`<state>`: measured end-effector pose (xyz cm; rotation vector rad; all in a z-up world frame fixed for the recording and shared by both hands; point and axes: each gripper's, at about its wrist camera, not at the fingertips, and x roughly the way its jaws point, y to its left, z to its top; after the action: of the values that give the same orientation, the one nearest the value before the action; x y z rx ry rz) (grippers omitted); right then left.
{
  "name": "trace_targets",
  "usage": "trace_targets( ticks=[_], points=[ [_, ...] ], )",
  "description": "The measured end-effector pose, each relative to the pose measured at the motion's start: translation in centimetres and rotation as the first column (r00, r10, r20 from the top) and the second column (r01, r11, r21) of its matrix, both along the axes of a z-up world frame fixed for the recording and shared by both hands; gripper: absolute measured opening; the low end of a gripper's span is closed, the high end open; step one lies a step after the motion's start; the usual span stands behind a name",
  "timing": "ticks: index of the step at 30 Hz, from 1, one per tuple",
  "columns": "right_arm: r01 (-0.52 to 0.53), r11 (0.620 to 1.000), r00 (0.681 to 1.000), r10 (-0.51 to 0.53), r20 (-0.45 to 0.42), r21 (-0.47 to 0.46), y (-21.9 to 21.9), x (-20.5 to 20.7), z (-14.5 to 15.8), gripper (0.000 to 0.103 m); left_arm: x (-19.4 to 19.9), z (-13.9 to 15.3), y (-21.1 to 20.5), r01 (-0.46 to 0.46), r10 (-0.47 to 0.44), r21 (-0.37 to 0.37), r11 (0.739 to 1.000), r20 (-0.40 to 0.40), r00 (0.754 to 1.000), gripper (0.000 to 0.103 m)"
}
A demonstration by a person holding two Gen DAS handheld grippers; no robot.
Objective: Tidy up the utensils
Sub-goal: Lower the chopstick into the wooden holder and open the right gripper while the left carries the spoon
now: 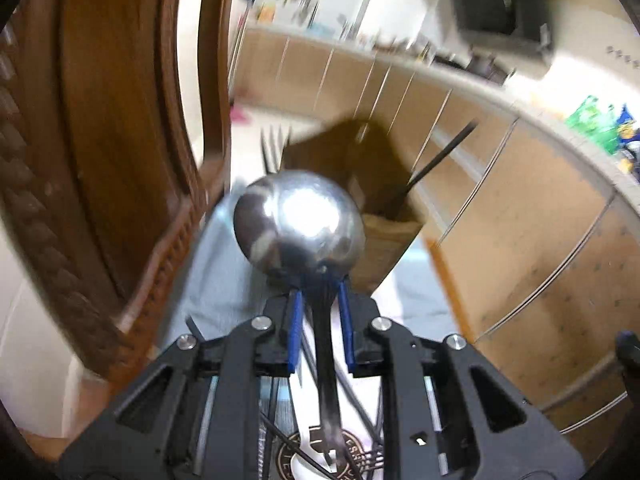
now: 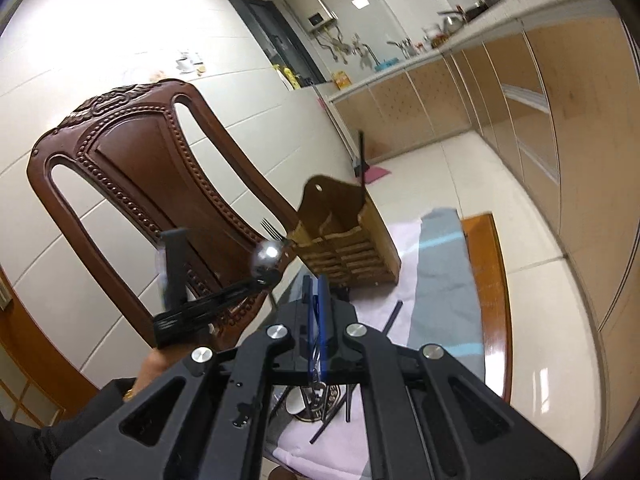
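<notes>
Left hand-held gripper (image 1: 320,280) pinching shiny round-bowled steel spoon (image 1: 300,224), right hand-held gripper (image 2: 317,292) closed, wooden holder (image 2: 344,236) beyond

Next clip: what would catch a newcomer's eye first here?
The shiny spoon, its neck between the left gripper's blue fingers, fills the middle of the left view. Just beyond stands the wooden holder with a fork and a chopstick in it, beside the carved chair.
</notes>
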<state>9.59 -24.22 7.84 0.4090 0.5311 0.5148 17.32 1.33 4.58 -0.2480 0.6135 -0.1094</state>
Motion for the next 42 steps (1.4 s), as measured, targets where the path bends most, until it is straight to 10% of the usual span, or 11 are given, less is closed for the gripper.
trace_targets(
  ticks=[13, 29, 42],
  points=[
    [0.024, 0.993, 0.999, -0.021, 0.031, -0.112, 1.2, -0.1, 5.5, 0.002, -3.3, 6.4, 0.4, -0.002, -0.009, 0.051, 0.999, 0.217, 0.976, 0.016],
    [0.131, 0.959, 0.981, -0.089, 0.172, -0.252, 3.1, 9.5, 14.6, 0.002, 2.8, 17.4, -0.2, 0.012, -0.041, 0.082, 0.997, 0.362, 0.931, 0.016],
    [0.130, 0.936, 0.991, -0.115, 0.064, -0.327, 7.5, 20.9, 8.5, 0.002, 8.0, 15.8, 0.0, -0.026, -0.009, 0.104, 0.994, 0.323, 0.946, 0.013]
  ],
)
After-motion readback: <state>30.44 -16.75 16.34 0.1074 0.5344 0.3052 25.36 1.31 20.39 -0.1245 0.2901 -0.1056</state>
